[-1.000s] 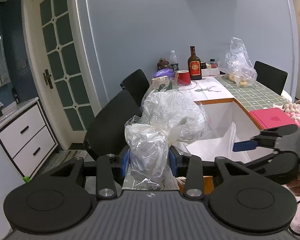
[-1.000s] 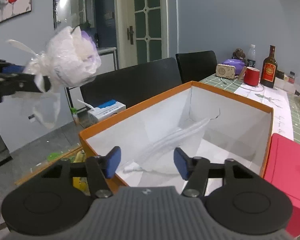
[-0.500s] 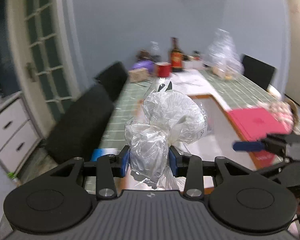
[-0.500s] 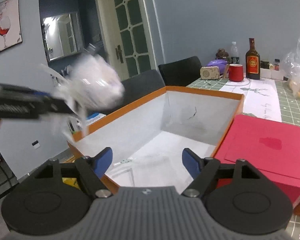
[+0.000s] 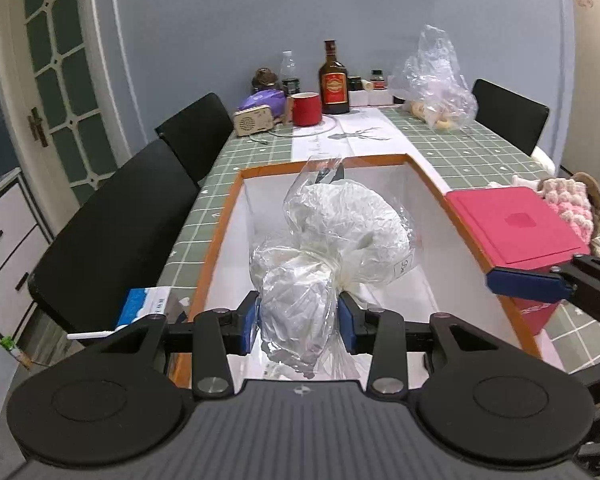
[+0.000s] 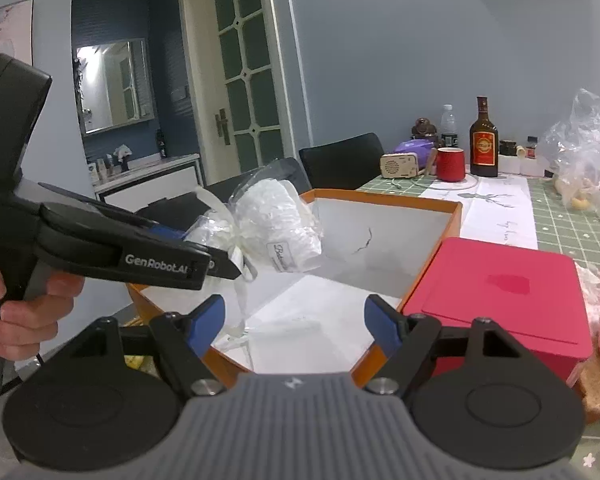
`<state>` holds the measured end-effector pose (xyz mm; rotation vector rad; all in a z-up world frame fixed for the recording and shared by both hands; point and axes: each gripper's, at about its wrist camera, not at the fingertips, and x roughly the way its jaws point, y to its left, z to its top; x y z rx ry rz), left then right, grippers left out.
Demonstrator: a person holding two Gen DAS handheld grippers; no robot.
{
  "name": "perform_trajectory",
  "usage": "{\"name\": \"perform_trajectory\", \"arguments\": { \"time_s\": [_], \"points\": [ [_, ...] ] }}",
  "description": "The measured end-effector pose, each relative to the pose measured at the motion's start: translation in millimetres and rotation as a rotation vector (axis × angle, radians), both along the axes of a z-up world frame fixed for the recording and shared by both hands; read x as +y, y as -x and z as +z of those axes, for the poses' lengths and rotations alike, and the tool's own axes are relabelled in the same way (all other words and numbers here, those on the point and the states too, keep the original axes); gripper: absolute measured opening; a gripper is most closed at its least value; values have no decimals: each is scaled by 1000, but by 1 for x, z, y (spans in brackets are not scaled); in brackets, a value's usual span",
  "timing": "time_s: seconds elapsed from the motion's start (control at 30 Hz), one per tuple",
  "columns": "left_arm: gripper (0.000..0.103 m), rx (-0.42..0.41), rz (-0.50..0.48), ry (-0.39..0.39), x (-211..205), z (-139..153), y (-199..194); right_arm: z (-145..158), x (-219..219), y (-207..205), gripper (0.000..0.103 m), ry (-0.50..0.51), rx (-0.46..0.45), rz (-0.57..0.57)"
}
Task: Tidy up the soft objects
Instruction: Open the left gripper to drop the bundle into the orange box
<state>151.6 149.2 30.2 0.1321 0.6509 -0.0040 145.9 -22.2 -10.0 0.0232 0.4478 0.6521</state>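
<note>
One clear bag [image 5: 332, 248] of white stuffing clamped in left gripper [image 5: 298, 322] marked "GenRobot.AI", held over one orange-rimmed box [image 5: 452, 216], right gripper [image 6: 296, 320] spread, nothing between its jaws, one red lid [image 6: 500, 296] beside.

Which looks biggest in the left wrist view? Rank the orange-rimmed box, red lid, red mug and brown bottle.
1. Orange-rimmed box
2. Red lid
3. Brown bottle and red mug: the bottle is taller, the mug squatter, so I won't rank them; both stand far back.
</note>
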Motion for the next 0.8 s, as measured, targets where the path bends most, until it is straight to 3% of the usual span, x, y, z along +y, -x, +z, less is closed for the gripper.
{"name": "perform_trajectory", "arguments": {
  "time_s": [0.13, 0.23, 0.3, 0.4, 0.5, 0.67, 0.8],
  "points": [
    [52, 9, 14, 1, 4, -3, 2, 1, 0, -1, 76, -7, 8, -7],
    [64, -55, 31, -40, 2, -4, 7, 0, -2, -2, 76, -28, 16, -15],
    [82, -71, 46, -58, 3, -4, 9, -1, -1, -1, 75, -21, 9, -17],
    [92, -74, 68, -15, 9, -2, 13, -2, 1, 1, 75, -11, -2, -19],
    [93, -64, 78, 33, 18, 0, 16, -1, 2, 3, 75, -12, -2, -22],
    [95, -66, 21, 39, 22, 6, 21, -1, -1, 3, 74, -88, 33, -15],
    [95, -92, 28, 62, 22, 14, 30, 6, -2, 12, 74, -79, -40, -34]
  ]
}}
